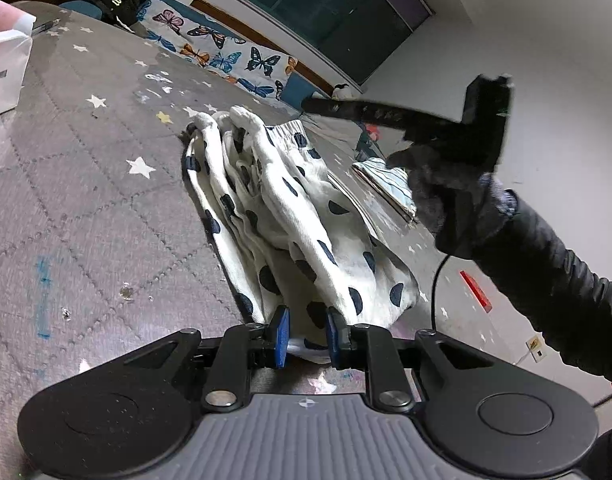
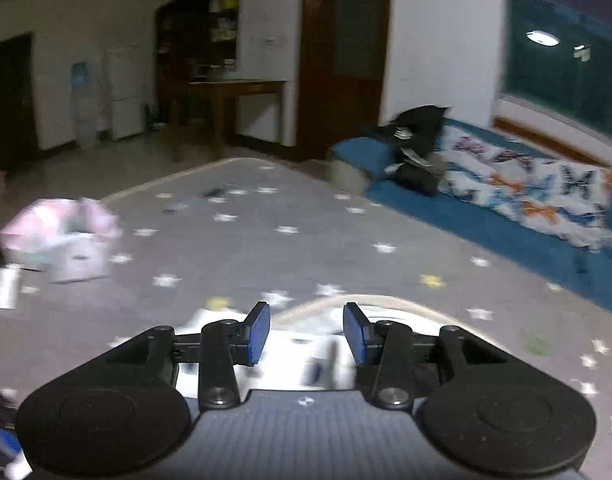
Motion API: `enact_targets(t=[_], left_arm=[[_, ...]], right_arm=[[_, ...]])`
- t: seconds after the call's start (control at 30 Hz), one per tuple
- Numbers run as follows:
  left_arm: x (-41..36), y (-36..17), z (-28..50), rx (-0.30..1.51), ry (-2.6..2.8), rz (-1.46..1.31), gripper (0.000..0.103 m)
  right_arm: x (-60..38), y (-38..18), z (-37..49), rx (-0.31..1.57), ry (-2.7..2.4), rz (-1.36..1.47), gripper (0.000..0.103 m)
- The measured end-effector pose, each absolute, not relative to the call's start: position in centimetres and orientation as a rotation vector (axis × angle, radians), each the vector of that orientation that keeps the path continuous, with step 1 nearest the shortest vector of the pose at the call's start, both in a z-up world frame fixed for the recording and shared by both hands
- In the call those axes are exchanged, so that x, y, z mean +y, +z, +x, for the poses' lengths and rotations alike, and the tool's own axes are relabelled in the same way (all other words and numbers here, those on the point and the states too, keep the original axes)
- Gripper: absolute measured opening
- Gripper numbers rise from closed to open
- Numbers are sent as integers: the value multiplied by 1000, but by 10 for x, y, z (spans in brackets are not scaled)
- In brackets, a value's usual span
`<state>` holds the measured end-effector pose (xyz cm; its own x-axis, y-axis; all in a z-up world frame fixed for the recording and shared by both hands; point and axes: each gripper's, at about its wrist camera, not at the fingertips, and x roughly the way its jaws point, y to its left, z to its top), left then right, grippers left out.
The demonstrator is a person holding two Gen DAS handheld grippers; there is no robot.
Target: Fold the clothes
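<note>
Two grippers are at work over a grey star-print mat [image 1: 85,184]. At the mat's far left edge sits a white box [image 1: 3,76], with a pink-and-white bundle [image 2: 57,228] beside it in the right wrist view. Nearer the middle of the mat, the left gripper [image 1: 306,334] has its blue pads pinched narrow on the near edge of the clothes [image 1: 289,216], a white garment with dark blue spots; the cloth hangs in loose folds, bunched away toward its elastic waistband on the far side. Just right of it lies a folded striped piece [image 1: 386,184] flat on the mat. Above that, a gloved hand [image 1: 458,196] in a black sleeve holds the right gripper [image 2: 306,334] up off the mat; its pads stand wide apart with nothing between them, white cloth blurred below. Along the mat's far right edge runs a blue cushion draped with a butterfly blanket [image 2: 534,192], a black bag [image 2: 418,144] at its end.
</note>
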<state>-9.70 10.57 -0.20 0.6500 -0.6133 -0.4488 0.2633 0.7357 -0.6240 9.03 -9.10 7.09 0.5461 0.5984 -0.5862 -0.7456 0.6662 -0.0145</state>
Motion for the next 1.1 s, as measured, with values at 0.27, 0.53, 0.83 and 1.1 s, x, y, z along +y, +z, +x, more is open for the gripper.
enact_targets(t=[0.27, 0.53, 0.83, 1.1], left_arm=[[108, -4, -102, 683, -526, -568, 22], [112, -5, -106, 673, -533, -568, 21], [116, 3, -122, 666, -489, -551, 25], [125, 38, -142, 582, -396, -504, 34]], right_arm=[[-51, 47, 91, 803, 896, -225, 36], [-38, 28, 97, 829, 840, -203, 21], [-83, 55, 96, 809, 879, -73, 25], [-139, 70, 77, 799, 872, -62, 32]])
